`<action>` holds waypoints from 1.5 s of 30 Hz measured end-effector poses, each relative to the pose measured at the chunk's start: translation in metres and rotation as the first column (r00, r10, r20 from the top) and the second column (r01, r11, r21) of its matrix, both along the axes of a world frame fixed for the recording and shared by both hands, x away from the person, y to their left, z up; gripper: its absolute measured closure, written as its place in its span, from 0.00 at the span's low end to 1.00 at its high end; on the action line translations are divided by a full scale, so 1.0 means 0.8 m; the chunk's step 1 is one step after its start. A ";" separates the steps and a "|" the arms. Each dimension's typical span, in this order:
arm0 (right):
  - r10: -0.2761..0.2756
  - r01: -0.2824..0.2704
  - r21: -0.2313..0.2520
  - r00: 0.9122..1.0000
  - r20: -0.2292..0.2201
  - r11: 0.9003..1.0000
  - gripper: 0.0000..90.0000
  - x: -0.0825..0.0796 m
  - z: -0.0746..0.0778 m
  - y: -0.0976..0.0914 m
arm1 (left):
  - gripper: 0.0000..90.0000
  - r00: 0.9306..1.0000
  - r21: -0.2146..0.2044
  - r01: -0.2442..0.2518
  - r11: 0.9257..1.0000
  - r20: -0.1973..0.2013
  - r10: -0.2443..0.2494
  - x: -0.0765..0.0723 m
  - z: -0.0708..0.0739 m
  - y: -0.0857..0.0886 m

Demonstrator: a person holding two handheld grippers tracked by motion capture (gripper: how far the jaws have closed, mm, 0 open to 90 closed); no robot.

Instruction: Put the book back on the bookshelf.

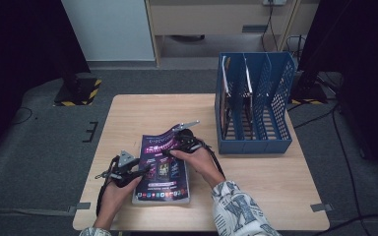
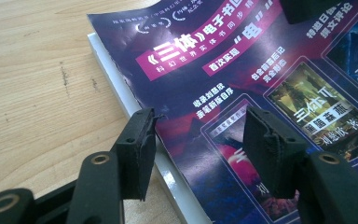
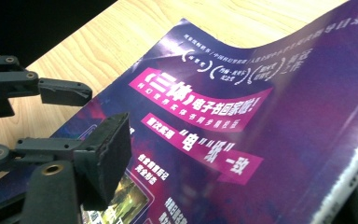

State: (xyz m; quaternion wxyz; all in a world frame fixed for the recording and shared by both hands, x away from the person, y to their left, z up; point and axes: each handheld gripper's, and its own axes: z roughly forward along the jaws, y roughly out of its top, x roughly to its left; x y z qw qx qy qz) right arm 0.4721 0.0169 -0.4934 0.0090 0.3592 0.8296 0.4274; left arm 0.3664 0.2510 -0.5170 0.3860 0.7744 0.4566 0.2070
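Note:
A thick magazine [image 1: 161, 169] with a purple cover lies on the wooden table [image 1: 261, 177], near its front edge. My left gripper [image 1: 145, 171] is open and straddles the magazine's left edge [image 2: 135, 98]: one jaw over the table, the other above the cover, neither pressing. In its own view the left gripper [image 2: 198, 140] has the cover [image 2: 242, 60] under it. My right gripper [image 1: 174, 147] is shut on the magazine's right edge, which curls up off the table. In the right gripper view [image 3: 242, 158] the bent cover [image 3: 242, 93] runs between the jaws, and the left gripper [image 3: 74, 116] shows beyond.
A blue slotted file rack [image 1: 256, 103] stands at the table's back right, with a few books upright in its left slots. Bare wood lies behind and left of the magazine. Grey carpet, cables and a stand base surround the table.

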 end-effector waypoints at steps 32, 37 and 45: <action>-0.011 -0.007 0.084 0.978 0.209 0.996 0.87 -0.031 0.049 -0.009 | 0.28 0.999 -0.102 0.031 0.994 -0.039 -0.036 0.004 0.003 0.003; -0.028 -0.009 0.138 0.964 0.265 0.990 0.88 -0.034 0.062 -0.018 | 0.28 0.996 -0.098 0.069 0.993 -0.048 -0.074 0.004 0.003 -0.001; -0.046 -0.027 0.209 0.942 0.332 0.977 0.90 -0.041 0.080 -0.025 | 0.28 0.991 -0.134 0.117 0.984 -0.050 -0.124 0.004 0.002 -0.007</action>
